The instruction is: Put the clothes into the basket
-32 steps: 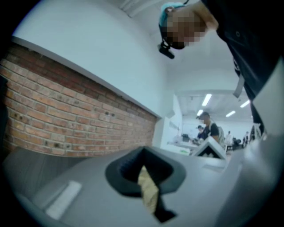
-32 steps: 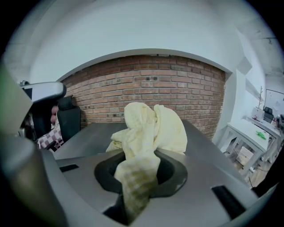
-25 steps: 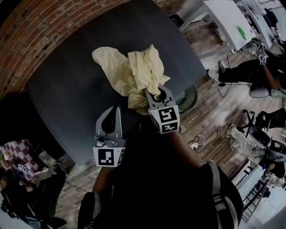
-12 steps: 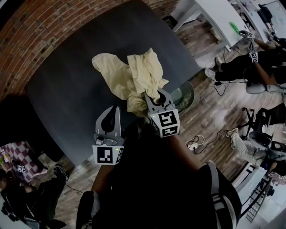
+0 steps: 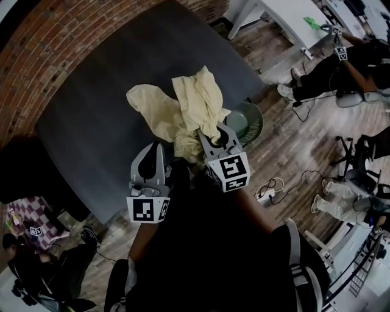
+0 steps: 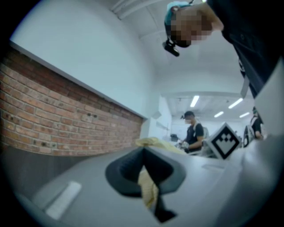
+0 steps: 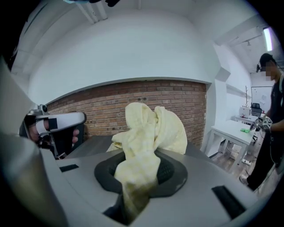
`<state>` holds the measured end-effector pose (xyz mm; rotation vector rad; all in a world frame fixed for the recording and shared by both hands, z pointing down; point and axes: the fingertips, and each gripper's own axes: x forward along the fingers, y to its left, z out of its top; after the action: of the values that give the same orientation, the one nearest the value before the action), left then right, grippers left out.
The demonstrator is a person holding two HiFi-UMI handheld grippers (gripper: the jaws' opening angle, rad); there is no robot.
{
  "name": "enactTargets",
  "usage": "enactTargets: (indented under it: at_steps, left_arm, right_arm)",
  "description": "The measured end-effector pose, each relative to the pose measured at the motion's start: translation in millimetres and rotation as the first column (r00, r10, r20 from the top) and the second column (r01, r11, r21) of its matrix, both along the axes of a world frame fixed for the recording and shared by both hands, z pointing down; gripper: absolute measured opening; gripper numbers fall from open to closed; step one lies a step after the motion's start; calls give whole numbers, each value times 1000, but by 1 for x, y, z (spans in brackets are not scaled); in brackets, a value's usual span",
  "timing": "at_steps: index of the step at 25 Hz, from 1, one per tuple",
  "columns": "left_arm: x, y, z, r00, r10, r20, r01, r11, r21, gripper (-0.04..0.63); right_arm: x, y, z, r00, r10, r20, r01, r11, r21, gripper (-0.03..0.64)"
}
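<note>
A pale yellow cloth (image 5: 189, 109) hangs bunched above the dark grey table (image 5: 91, 116) near its right edge. My right gripper (image 5: 214, 131) is shut on the cloth's lower end, and in the right gripper view the fabric (image 7: 151, 128) rises out from between the jaws of the right gripper (image 7: 137, 177). My left gripper (image 5: 153, 155) stands just left of it, pointing level. In the left gripper view its jaws meet on a thin strip of the yellow cloth (image 6: 148, 190). A round green basket (image 5: 248, 122) sits on the floor by the table's right edge, partly hidden behind the cloth.
A brick wall (image 5: 36, 55) runs behind the table. White desks (image 5: 286, 18) and seated people (image 5: 341, 61) are at the upper right, cables (image 5: 268, 192) lie on the wood floor, and another person (image 5: 36, 268) crouches at the lower left.
Both grippers have carried the cloth toward the table's right edge. More of the green basket now shows beside the right gripper.
</note>
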<state>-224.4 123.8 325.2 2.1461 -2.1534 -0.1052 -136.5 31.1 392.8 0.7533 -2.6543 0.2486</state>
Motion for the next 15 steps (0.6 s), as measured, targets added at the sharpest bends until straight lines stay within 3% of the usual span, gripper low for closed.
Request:
enactTargets:
  at_steps: [15]
  left_arm:
    - [88, -16, -7, 991, 135, 22, -135, 991, 7, 3]
  right_arm:
    - [109, 7, -12, 992, 122, 28, -122, 992, -12, 89]
